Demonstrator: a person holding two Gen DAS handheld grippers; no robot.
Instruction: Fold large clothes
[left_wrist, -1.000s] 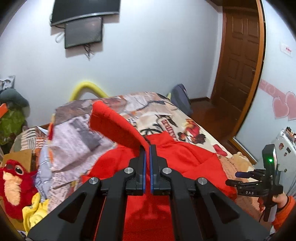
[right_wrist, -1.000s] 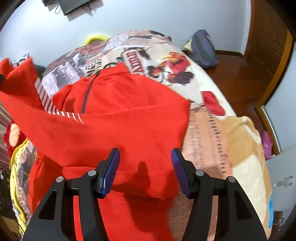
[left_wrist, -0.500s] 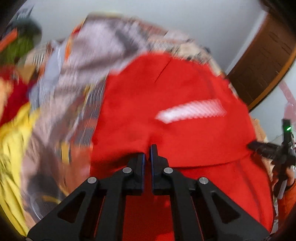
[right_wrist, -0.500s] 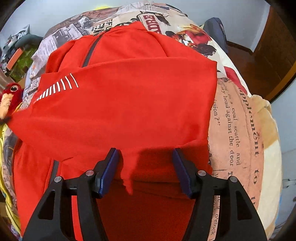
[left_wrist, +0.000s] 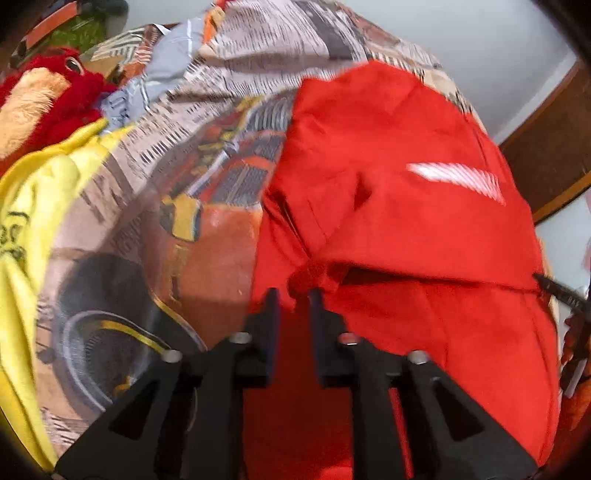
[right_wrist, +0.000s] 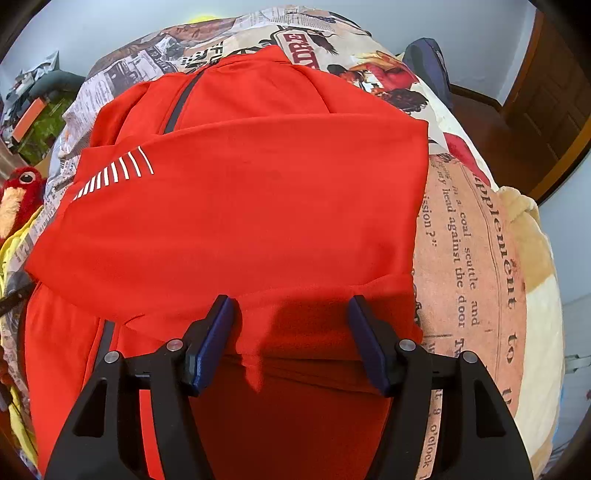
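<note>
A large red jacket (right_wrist: 258, 192) with a dark zip and white stripes on one sleeve lies on the bed, its sleeve folded across the body. It also shows in the left wrist view (left_wrist: 406, 229). My left gripper (left_wrist: 293, 295) is open a little, its jaws apart just in front of the folded sleeve's cuff, holding nothing. My right gripper (right_wrist: 291, 306) is wide open low over the jacket's lower part, with a fold edge between its fingers. The right gripper's tip (left_wrist: 561, 290) shows at the left view's right edge.
The bed has a newspaper-print blanket (right_wrist: 476, 236). A yellow garment (left_wrist: 33, 206) and a red plush toy (left_wrist: 40, 96) lie at the bed's left side. A dark bag (right_wrist: 428, 70) and a wooden door (right_wrist: 546, 110) are beyond the far right.
My left gripper carried the sleeve down across the jacket and has opened, letting the cuff go. My right gripper stayed open and moved lower over the jacket.
</note>
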